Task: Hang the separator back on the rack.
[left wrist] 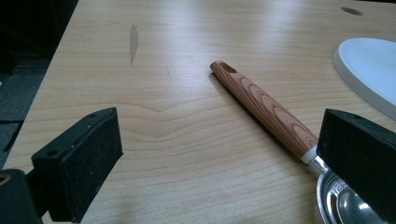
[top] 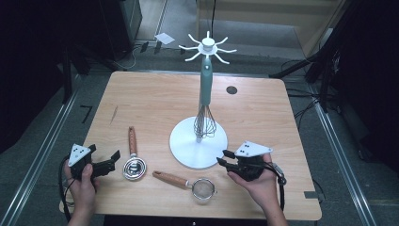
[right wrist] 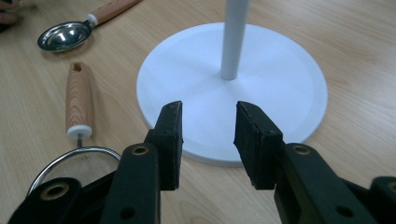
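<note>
- The right claw (right wrist: 208, 142) has its black jaws apart with nothing between them; it sits low over the worktop, aimed at the near rim of the round white base of the utensil stand (right wrist: 261, 84).
- In the high view this right claw (top: 225, 157) sits just beside the right front edge of that base, held in the person's right hand (top: 256, 181).
- The left claw (left wrist: 219, 163) also stands wide apart and empty, resting near the left front corner of the light wooden worktop (top: 155, 99).
- Just beside the left claw's one jaw lies the shiny round steel scoop with a wood-grain handle (left wrist: 266, 105); whether the jaw touches it cannot be told. The handle points away across the worktop.
- Between the two claws, near the front edge, lies a small mesh strainer with a wood-grain handle (top: 186, 182), flat on the worktop, its bowl toward the right claw.
- On the stand, a wire whisk with a grey-green handle (top: 205, 101) hangs upright along the white pole, beneath a crown of white hooks (top: 207, 47).
- A dark round hole (top: 231, 90) marks the worktop's far right part.
</note>
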`<state>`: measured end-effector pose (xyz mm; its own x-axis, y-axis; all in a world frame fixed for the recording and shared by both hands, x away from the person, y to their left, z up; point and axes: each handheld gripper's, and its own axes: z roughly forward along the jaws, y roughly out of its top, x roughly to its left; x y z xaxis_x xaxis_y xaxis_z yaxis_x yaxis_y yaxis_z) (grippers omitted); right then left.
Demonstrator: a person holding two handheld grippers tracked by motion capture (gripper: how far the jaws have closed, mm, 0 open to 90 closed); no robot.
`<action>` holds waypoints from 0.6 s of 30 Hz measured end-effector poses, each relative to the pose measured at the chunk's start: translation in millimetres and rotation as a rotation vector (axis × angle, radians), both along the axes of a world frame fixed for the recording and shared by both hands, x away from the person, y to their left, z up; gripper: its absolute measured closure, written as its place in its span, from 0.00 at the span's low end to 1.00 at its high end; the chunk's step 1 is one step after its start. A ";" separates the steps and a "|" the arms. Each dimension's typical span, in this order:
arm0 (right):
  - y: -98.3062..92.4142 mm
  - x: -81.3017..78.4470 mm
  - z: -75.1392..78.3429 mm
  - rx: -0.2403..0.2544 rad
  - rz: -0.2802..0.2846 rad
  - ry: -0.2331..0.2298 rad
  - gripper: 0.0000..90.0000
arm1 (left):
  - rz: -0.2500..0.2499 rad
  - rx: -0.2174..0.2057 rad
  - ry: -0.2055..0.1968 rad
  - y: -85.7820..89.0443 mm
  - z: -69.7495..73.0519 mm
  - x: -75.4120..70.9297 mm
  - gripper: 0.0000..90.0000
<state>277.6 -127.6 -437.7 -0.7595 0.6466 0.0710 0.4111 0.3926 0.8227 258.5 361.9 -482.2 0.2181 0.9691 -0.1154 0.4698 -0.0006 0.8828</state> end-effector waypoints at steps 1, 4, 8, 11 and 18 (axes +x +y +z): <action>4.6 -1.0 0.6 -0.010 0.014 0.000 0.71 | 0.000 0.000 0.000 0.0 0.0 0.0 0.00; 15.1 -3.9 2.1 -0.041 0.044 0.004 0.71 | 0.001 0.003 0.001 -0.3 0.1 0.0 0.00; 30.5 -8.4 6.0 -0.094 0.077 0.006 0.70 | 0.000 -0.001 0.001 0.2 0.0 0.1 0.00; 40.5 -11.8 8.4 -0.113 0.117 0.006 0.71 | 0.000 -0.004 0.000 0.1 0.0 0.5 0.00; 64.2 -12.7 5.6 -0.155 0.205 0.073 0.73 | 0.000 -0.006 -0.002 0.4 -0.1 0.8 0.00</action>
